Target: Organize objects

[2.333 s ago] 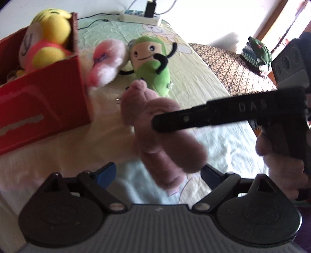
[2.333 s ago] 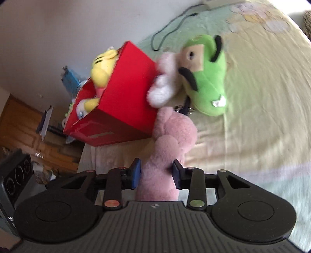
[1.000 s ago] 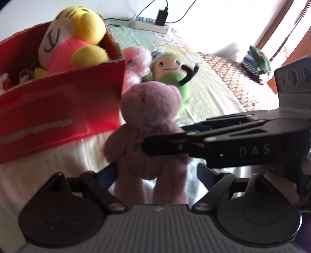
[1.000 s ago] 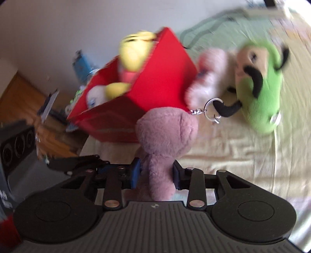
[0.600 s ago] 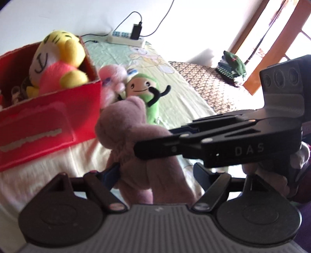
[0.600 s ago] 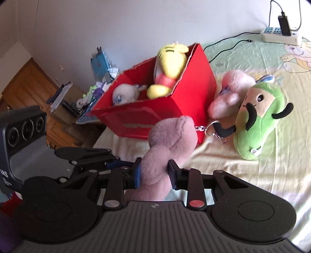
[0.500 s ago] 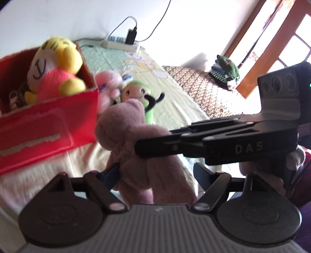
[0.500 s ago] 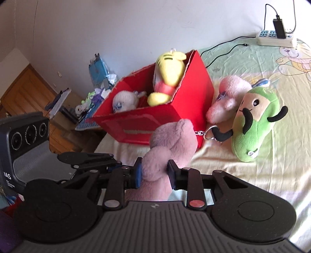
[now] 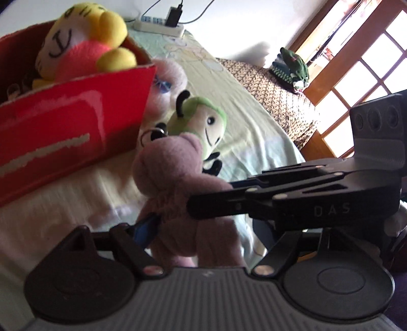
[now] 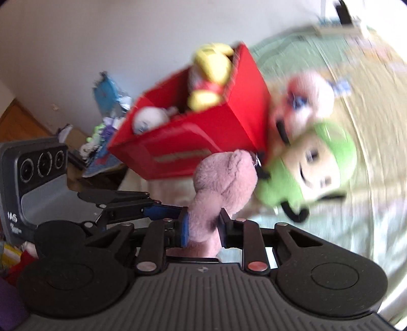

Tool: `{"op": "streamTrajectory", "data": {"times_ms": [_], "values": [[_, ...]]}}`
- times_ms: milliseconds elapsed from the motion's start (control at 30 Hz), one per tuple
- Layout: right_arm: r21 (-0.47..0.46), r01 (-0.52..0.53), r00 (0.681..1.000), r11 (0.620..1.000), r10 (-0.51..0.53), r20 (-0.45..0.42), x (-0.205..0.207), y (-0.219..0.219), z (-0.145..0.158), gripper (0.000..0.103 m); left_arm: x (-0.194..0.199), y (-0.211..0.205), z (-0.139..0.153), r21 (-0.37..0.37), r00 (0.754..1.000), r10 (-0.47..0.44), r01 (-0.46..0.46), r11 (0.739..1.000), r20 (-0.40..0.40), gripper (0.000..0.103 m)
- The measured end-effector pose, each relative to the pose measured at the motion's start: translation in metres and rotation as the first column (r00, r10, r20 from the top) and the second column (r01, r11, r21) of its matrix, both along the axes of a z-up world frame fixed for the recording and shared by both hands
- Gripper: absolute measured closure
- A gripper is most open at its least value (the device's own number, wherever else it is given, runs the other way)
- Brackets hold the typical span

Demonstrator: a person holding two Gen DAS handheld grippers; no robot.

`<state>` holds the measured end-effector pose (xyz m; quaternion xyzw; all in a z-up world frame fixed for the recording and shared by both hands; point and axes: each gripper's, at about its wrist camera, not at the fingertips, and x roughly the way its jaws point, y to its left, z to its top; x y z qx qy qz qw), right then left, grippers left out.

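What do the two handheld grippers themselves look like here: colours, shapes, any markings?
Both are matte black. Each has a ribbed grey body flanked by two round black discs, with linkage bars pinned by silver and reddish rivets. The left gripper and right gripper carry blue pads on the jaws. White letters "DAS" mark the side, below a grey block with three round lenses.

Bed (image 9: 244, 112) with pale green printed sheet carries everything. Red box (image 9: 71, 127) sits on it near the edge. Pink plush (image 9: 168, 84) lies touching the box's far corner, green plush (image 9: 201, 122) just beside it. Power strip (image 9: 160, 24) with a plugged-in charger lies at the wall end. Patterned brown pillow (image 9: 277, 96) at the far side.
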<state>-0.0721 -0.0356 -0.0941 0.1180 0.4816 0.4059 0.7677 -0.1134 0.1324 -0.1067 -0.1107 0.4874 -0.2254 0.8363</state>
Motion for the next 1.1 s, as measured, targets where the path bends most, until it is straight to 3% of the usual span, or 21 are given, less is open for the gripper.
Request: {"op": "streamTrajectory", "data": {"times_ms": [67, 133, 300, 500, 600, 800, 900, 967, 1100], "values": [[0.013, 0.051, 0.998, 0.999, -0.051, -0.044, 0.004, -0.001, -0.007, 0.080, 0.001, -0.001, 0.002, 0.005, 1.000, -0.010, 0.010, 1.000, 0.015, 0.025], [0.059, 0.093, 0.995, 0.994, -0.091, -0.027, 0.005, -0.004, -0.001, 0.081, 0.003, -0.002, 0.015, 0.022, 0.998, -0.026, 0.024, 0.999, 0.062, 0.025], [0.206, 0.095, 0.986, 0.974, -0.121, 0.119, 0.007, -0.002, 0.035, 0.080, 0.009, 0.007, 0.061, 0.024, 0.980, -0.001, -0.004, 1.000, 0.201, 0.025], [0.374, -0.028, 0.954, 0.927, -0.087, 0.286, -0.012, -0.011, 0.080, 0.081, -0.005, 0.005, 0.106, -0.026, 0.941, -0.036, 0.047, 0.999, 0.337, 0.025], [0.369, -0.092, 0.953, 0.925, -0.026, 0.303, -0.015, -0.013, 0.088, 0.085, -0.007, -0.009, 0.103, 0.011, 0.941, -0.076, 0.076, 0.997, 0.331, 0.025], [0.322, -0.081, 0.972, 0.943, 0.003, 0.235, -0.012, -0.012, 0.067, 0.087, -0.001, -0.012, 0.081, 0.048, 0.964, -0.048, 0.037, 0.998, 0.260, 0.025], [0.316, -0.078, 0.978, 0.946, 0.011, 0.210, -0.015, -0.012, 0.061, 0.087, -0.004, -0.005, 0.082, 0.056, 0.964, -0.022, 0.007, 0.998, 0.264, 0.025], [0.327, -0.085, 0.979, 0.941, 0.019, 0.202, -0.014, -0.010, 0.061, 0.096, -0.005, -0.003, 0.086, 0.048, 0.962, -0.008, -0.005, 0.999, 0.274, 0.025], [0.354, -0.135, 0.974, 0.925, 0.058, 0.219, -0.010, 0.004, 0.070, 0.102, -0.012, 0.003, 0.103, 0.037, 0.939, 0.012, -0.026, 0.999, 0.343, 0.026]]}}
